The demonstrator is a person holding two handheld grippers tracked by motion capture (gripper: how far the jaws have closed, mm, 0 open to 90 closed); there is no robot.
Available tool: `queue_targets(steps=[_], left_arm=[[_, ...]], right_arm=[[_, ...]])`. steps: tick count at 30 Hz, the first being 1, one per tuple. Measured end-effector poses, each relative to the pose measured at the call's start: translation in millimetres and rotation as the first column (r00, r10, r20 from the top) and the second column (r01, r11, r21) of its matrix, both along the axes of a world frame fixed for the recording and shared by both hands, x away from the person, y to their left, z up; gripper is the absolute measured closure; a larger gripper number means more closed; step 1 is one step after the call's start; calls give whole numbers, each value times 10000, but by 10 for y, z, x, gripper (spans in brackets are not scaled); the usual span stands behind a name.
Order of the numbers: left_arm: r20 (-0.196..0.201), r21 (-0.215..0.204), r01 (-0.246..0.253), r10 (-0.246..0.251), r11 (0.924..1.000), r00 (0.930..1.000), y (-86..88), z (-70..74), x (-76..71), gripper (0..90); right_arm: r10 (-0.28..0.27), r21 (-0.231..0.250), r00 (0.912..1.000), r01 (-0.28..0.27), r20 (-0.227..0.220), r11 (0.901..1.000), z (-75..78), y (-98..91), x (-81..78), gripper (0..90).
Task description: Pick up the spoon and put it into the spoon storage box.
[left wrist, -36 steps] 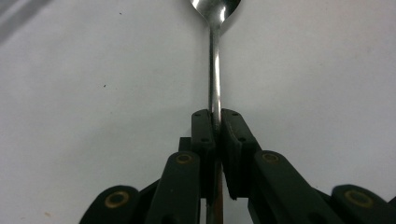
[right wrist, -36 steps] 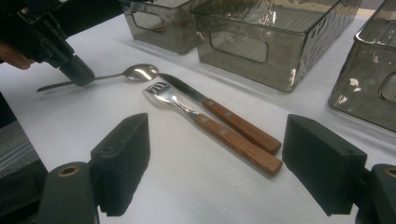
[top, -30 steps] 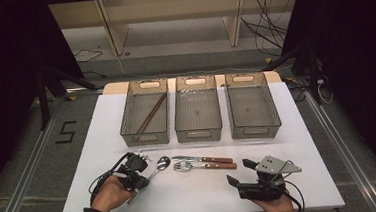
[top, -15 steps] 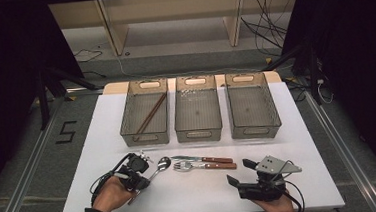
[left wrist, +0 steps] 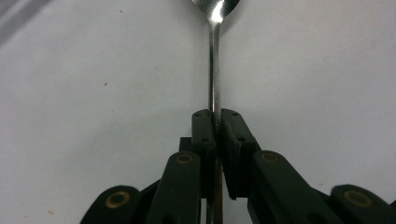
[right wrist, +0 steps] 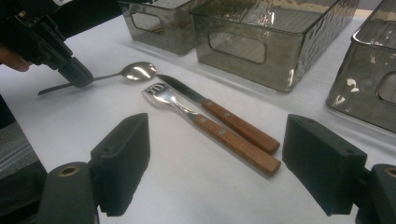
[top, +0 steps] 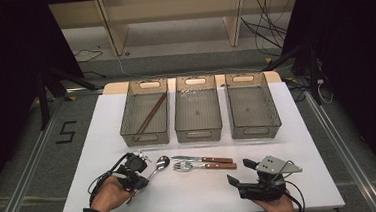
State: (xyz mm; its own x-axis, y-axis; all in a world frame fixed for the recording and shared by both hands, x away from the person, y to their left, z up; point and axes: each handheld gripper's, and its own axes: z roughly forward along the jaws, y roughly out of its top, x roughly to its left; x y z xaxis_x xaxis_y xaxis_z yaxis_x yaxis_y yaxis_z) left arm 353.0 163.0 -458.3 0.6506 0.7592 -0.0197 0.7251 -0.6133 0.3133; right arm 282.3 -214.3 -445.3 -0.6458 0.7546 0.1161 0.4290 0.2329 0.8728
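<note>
The left tongs (left wrist: 215, 122) are clamped on the handle of the spoon (top: 159, 164), which lies on the white bench (top: 197, 193) near its front edge, bowl pointing toward the knife (top: 202, 159) and fork (top: 205, 165) beside it. The right tongs (right wrist: 215, 163) rest with jaws wide apart, gripping nothing.

no clear change is seen: the spoon (top: 158, 164) is kept clamped on its handle by the left gripper (top: 139, 175), in the same place.
</note>
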Motion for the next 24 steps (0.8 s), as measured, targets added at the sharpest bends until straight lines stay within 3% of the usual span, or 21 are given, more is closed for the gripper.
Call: queue_targets(steps=[9,18,24], left_arm=[[142,-203,-13,16,9998,9999,16,67,-10,842],[731,-997,180,-107,9949,9973,-1,337,8,841],[1200,-1500,349,-168,9881,9926,-79,550,110,841]], right_arm=[[8,-2,10000,-8,3,10000,0,2,0,240],[-32,21,10000,32,-41,10000,-4,1,4,240],[-43,57,10000,43,-19,10000,2,2,-1,240]])
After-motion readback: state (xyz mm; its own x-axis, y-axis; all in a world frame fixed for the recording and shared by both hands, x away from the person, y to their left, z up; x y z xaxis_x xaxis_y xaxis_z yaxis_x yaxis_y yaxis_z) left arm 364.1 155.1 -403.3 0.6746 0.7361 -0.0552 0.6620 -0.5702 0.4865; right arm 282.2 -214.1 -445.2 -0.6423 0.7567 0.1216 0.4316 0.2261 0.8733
